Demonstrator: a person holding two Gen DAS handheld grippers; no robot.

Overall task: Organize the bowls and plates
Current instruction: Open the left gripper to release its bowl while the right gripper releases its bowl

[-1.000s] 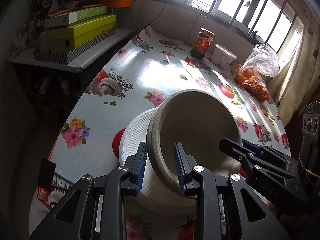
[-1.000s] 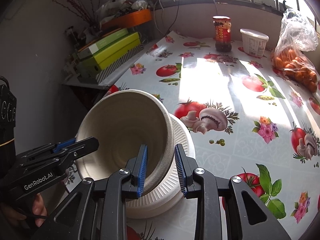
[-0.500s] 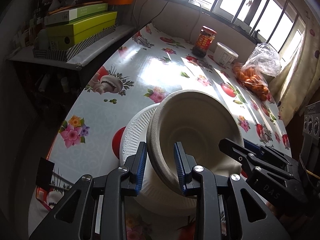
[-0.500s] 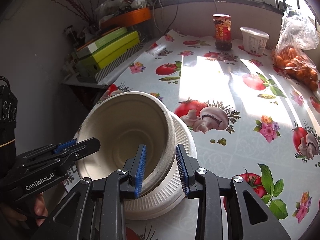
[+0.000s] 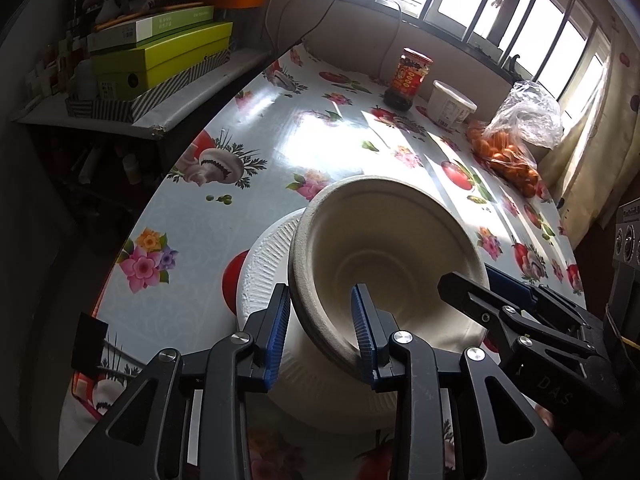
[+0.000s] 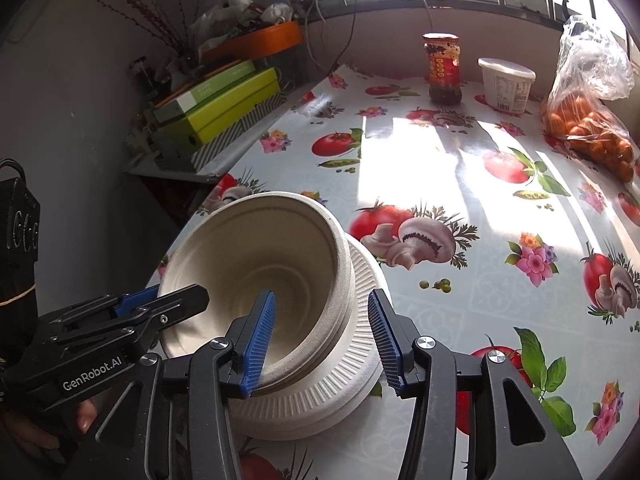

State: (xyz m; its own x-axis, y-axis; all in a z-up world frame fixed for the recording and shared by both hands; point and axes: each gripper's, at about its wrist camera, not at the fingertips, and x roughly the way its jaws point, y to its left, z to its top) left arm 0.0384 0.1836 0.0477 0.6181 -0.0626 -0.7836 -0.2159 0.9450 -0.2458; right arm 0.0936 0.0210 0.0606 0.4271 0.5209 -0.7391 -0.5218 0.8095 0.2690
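bare tablecloth [image 6: 460, 184] ahead, jar [image 6: 443, 68], tub [image 6: 505, 84], orange bag [image 6: 592, 120] far side

left claw [image 5: 321, 330] part-spread, right claw [image 6: 322, 342] spread wide, side by side

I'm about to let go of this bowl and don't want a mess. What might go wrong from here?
1. The beige bowl sits tilted on the white paper plates, not flat; released now, it may rock or slide off.
2. The right gripper is open around bowl and plate rim; pulling back carelessly may snag the plates.
3. The left gripper straddles the bowl's rim, and the stack sits near the table edge, so a drag could tip it over.
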